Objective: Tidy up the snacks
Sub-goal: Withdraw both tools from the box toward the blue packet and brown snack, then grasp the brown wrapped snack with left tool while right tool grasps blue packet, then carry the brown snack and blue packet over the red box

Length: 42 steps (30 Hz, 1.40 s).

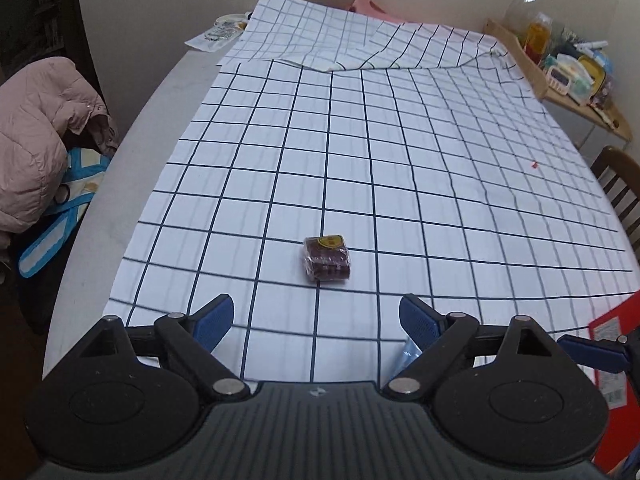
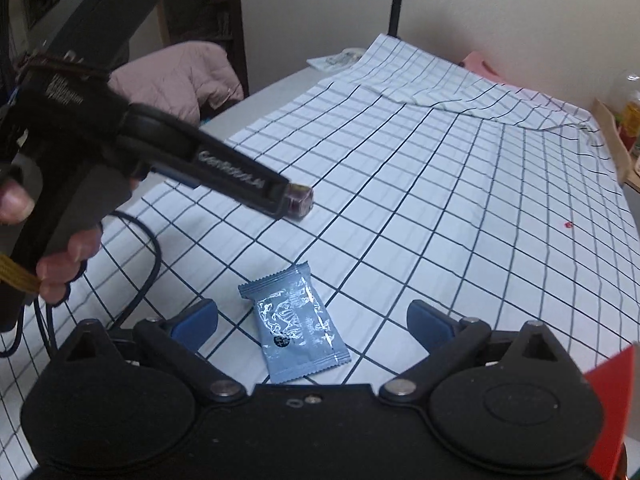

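Both hand-held grippers gape empty — left (image 1: 316,316) short of brown snack (image 1: 327,259), right (image 2: 312,320) straddling blue packet (image 2: 295,324).

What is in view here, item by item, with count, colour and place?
snack pack: one, dark brown in clear wrap with a yellow label, on the cloth ahead of the left tool
sachet: one, grey-blue, on the cloth between the right tool's fingers, untouched
checked cloth: one, white with dark lines, over the table
red box: one, at the table's right edge
pink jacket: one, left of the table
left tool: black, blue pads, open
right tool: black, blue pads, open
hand: grips the left tool's handle
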Tool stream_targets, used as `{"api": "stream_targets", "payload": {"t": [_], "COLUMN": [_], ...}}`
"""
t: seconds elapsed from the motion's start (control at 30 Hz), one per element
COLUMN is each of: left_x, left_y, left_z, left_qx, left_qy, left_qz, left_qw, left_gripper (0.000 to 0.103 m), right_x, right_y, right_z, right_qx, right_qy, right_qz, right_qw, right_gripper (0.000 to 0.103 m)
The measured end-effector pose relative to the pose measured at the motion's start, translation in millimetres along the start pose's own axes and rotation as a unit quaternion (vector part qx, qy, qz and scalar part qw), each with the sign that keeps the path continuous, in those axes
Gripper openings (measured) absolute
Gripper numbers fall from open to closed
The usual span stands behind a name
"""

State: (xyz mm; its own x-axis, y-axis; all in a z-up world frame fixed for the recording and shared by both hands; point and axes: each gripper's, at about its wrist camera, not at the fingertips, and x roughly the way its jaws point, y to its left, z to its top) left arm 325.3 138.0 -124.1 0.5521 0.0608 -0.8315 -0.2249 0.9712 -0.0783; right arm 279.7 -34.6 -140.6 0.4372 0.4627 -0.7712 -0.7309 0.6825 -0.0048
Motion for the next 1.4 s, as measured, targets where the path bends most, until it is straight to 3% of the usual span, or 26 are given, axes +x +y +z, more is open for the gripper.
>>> {"api": "stream_targets", "payload": {"t": [0.27,0.53,0.7,0.9,0.97,1.1,1.4], "left_x": [39.5,58.3,63.2,63.1,62.2,60.6,45.1], "left_y": [2.0,5.6,2.2,3.6,4.0,4.6,22.9], "left_z": [18.7,25.5,26.7,27.9,27.3,25.0,12.2], "left_qx": [-0.015,-0.045,-0.040,-0.036,-0.034,-0.025,-0.043], "left_qy": [0.026,0.040,0.047,0.039,0.037,0.034,0.036], "left_qz": [0.019,0.022,0.020,0.020,0.015,0.018,0.016], "left_qw": [0.9994,0.9980,0.9979,0.9984,0.9986,0.9989,0.9983], "left_gripper": [0.090,0.090,0.067,0.055,0.047,0.032,0.029], "right_x": [35.4,47.3,49.8,50.2,51.8,51.1,35.1], "right_y": [-4.0,-2.8,4.5,11.3,10.9,10.0,7.8], "right_z": [6.9,6.7,5.8,5.9,5.9,4.3,-7.1], "right_qx": [-0.023,-0.031,-0.032,-0.038,-0.035,-0.029,0.024], "right_qy": [0.039,0.049,0.053,0.054,0.058,0.057,0.062], "right_qz": [0.014,0.022,0.034,0.029,0.025,0.014,-0.032], "right_qw": [0.999,0.998,0.997,0.997,0.997,0.998,0.997], "right_gripper": [0.094,0.083,0.078,0.070,0.059,0.052,0.047]}}
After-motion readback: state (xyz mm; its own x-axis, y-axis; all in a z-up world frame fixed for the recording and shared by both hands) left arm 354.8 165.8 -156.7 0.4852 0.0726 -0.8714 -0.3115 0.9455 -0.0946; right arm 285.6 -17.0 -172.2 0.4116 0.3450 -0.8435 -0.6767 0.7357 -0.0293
